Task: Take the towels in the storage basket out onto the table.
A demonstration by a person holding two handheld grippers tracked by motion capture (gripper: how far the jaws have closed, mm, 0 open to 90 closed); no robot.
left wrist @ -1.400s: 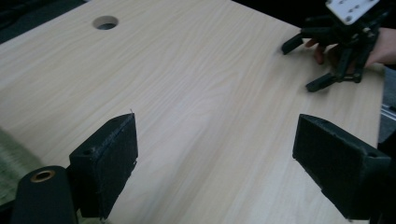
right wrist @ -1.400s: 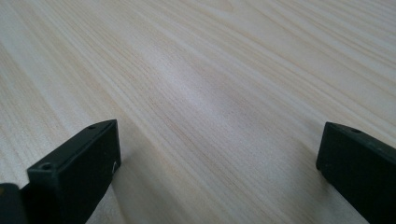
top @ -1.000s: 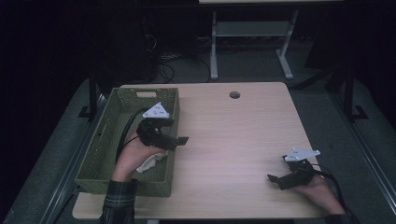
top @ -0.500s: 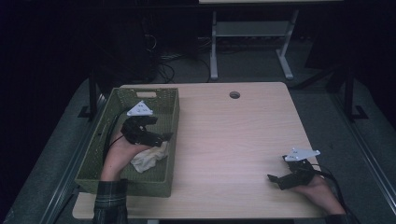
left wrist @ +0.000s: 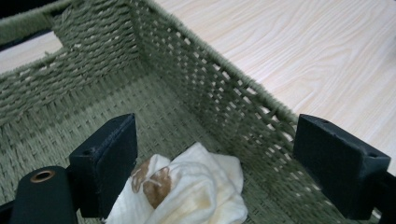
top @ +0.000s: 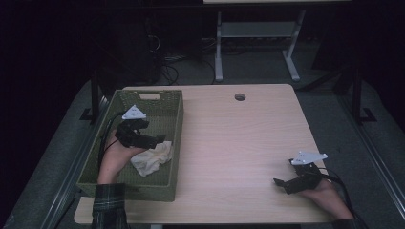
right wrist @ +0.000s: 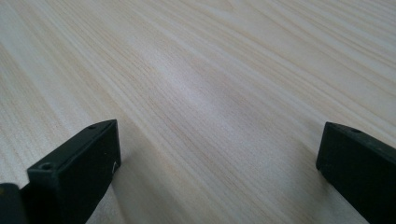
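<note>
High view: left tongs (top: 160,140) now sit inside the green woven basket (top: 174,119), hovering over the crumpled white cloth (top: 152,160). A second ago they were out over the basket's right rim with the cloth bunched at the hand; half a second ago already inside. Cloth now lies on the basket floor, near end, against the right wall. Right tongs (top: 282,183) unchanged, parked low at the near right of the desk (top: 239,138), well apart from the basket.

Left gripper view: jaws spread wide, nothing between them. Cloth (left wrist: 187,191) sits below and between, stained brown on one fold, no contact that I can see. Basket wall (left wrist: 224,98) runs just beside it.

Right gripper view: jaws apart, gripping nothing, bare desk (right wrist: 210,84) ahead.

Read: drop-off looks done, cloth released in basket. Left hand likely just needs to lift clear without snagging the cloth.
</note>
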